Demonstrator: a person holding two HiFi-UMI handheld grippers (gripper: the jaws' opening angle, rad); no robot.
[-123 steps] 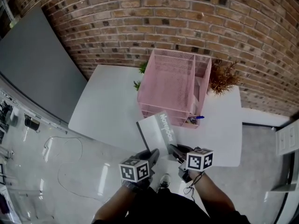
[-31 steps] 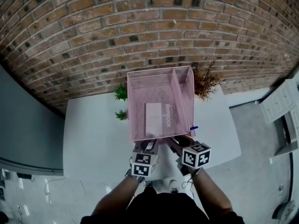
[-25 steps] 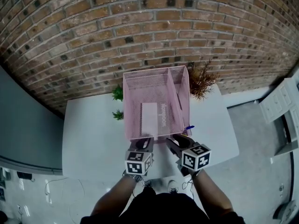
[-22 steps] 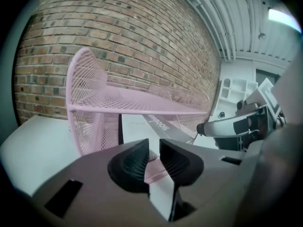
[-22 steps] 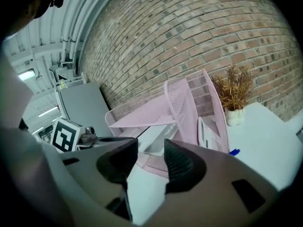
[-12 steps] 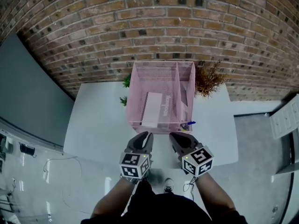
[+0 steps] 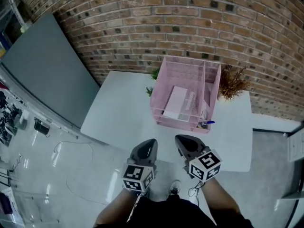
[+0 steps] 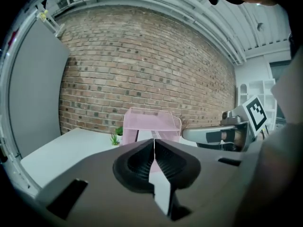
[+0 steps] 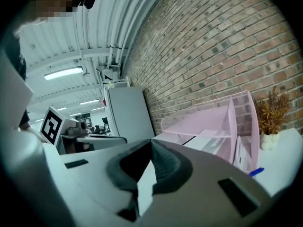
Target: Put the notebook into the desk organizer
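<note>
The pink mesh desk organizer (image 7: 164, 96) stands on the white table (image 7: 118, 113). The grey-and-white notebook (image 7: 176, 103) lies slanted inside its large compartment, also seen in the right gripper view (image 9: 213, 138). Both grippers hang in front of the table's near edge, well short of the organizer. My left gripper (image 7: 151, 143) has just been closing; its jaws now meet with nothing between them (image 8: 154, 143). My right gripper (image 7: 179, 139) is shut and empty too (image 9: 151, 145).
A blue pen (image 7: 208, 123) lies at the organizer's front right corner. A dried brown plant (image 7: 232, 82) stands to its right, small green plants (image 7: 152, 82) to its left. A brick wall runs behind; a grey panel (image 7: 42, 75) leans at the left.
Both grippers have drawn back from the organizer's front edge toward me and risen. Their jaws have gone from open to shut. The notebook stays in the organizer.
</note>
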